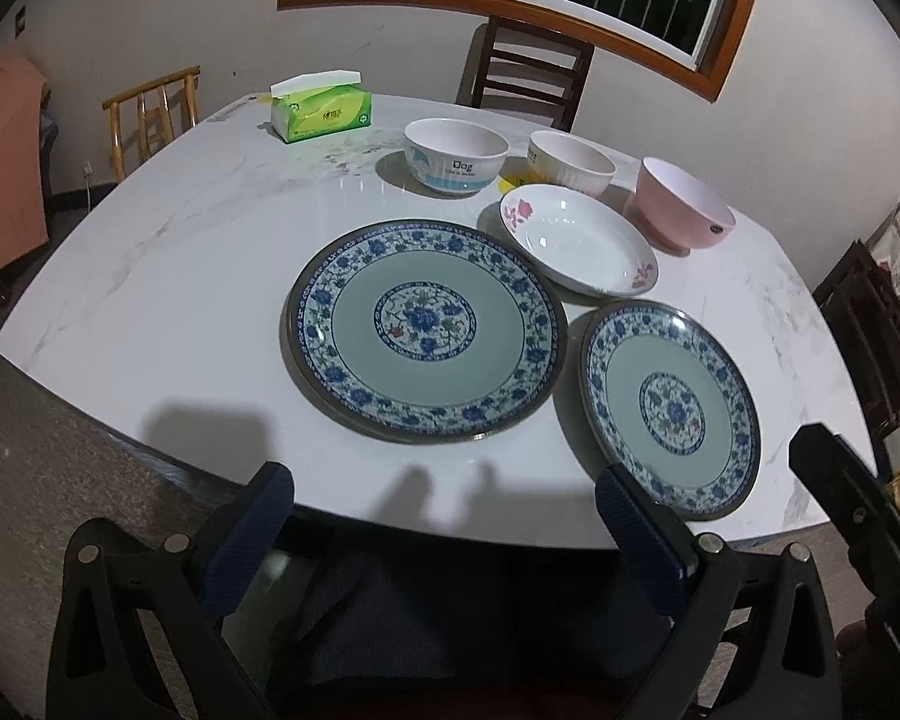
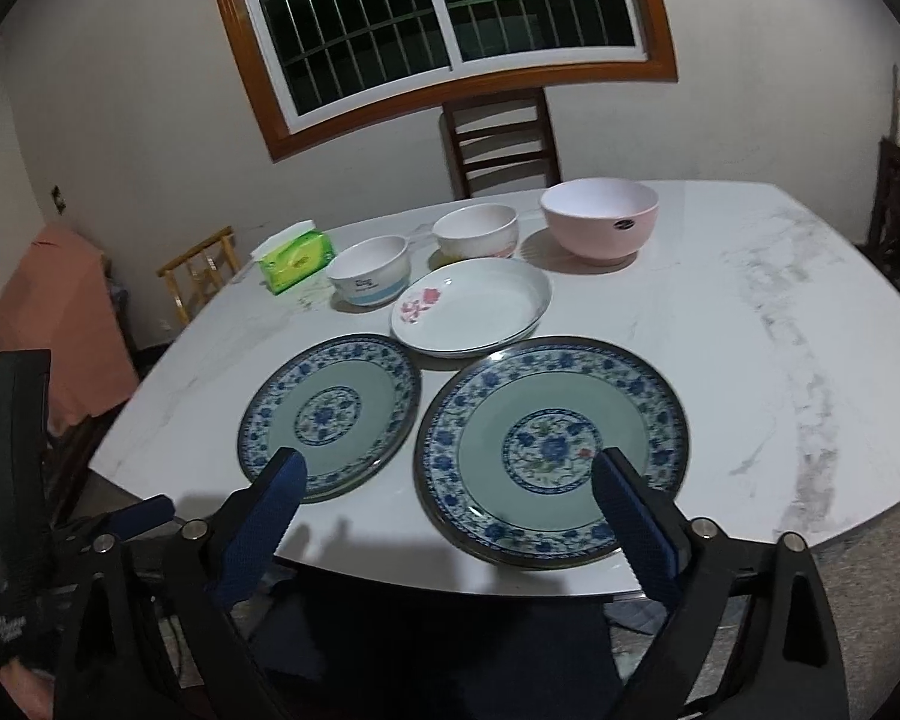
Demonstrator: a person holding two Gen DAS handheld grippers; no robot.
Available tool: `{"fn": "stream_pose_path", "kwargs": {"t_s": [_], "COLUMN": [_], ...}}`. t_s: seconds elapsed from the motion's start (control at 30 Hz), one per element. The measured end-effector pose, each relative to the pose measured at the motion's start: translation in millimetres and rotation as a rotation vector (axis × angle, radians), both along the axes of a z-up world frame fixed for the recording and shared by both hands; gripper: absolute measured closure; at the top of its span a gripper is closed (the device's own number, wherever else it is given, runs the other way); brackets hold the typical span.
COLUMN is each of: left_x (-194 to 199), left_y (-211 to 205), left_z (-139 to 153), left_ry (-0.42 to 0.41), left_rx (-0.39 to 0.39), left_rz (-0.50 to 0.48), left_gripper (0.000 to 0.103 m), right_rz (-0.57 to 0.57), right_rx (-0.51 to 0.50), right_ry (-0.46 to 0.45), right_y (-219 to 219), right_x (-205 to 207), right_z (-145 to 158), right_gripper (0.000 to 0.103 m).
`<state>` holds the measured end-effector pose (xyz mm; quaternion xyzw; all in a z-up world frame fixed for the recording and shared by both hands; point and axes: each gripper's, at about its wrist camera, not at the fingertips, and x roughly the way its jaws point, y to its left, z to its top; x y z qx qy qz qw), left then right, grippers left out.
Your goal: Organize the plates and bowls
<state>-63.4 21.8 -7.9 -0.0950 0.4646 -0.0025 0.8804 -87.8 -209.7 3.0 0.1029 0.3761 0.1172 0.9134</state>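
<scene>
Two blue-flowered plates lie side by side near the front edge of the white marble table point(image 1: 150, 276): the left plate point(image 1: 426, 330) point(image 2: 330, 414) and the right plate point(image 1: 669, 408) point(image 2: 552, 456). Behind them is a white plate with pink flowers point(image 1: 576, 246) point(image 2: 474, 306). Further back stand a white bowl with blue print point(image 1: 456, 156) point(image 2: 371, 271), a white ribbed bowl point(image 1: 570, 162) point(image 2: 477, 231) and a pink bowl point(image 1: 681, 204) point(image 2: 599, 219). My left gripper point(image 1: 444, 492) hovers open over the table's front edge. My right gripper point(image 2: 450, 462) is open above the right plate's near rim, gripping nothing.
A green tissue box point(image 1: 321, 108) point(image 2: 297, 258) sits at the table's back left. A dark wooden chair point(image 1: 528, 72) point(image 2: 498, 144) stands behind the table under the window, and a bamboo chair point(image 1: 150, 114) at the left. The right gripper's black frame point(image 1: 846, 510) shows at the right edge.
</scene>
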Motion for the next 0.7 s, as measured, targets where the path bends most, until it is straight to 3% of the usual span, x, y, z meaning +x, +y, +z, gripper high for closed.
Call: {"fn": "stream_pose_path", "kwargs": {"t_s": [0.2,0.5,0.7], "left_x": [19,47,68], "left_y": [30,94,118], "left_z": [3,0,-14], "left_ry": [0.013,0.042,0.100], "left_rx": [-0.041,-0.179,-0.307], "left_rz": [0.044,0.131,0.136], "left_gripper": [0.000,0.001,0.016], "right_rz": [0.084,0.189,0.227], "right_rx": [0.070,0.127,0.146], "right_ry": [0.047,0.147,0.230], "right_y": [0,14,26], "right_x": [24,70,106], "right_z": [-2,-18,-32], "right_gripper": [0.022,0.035,0.042]}}
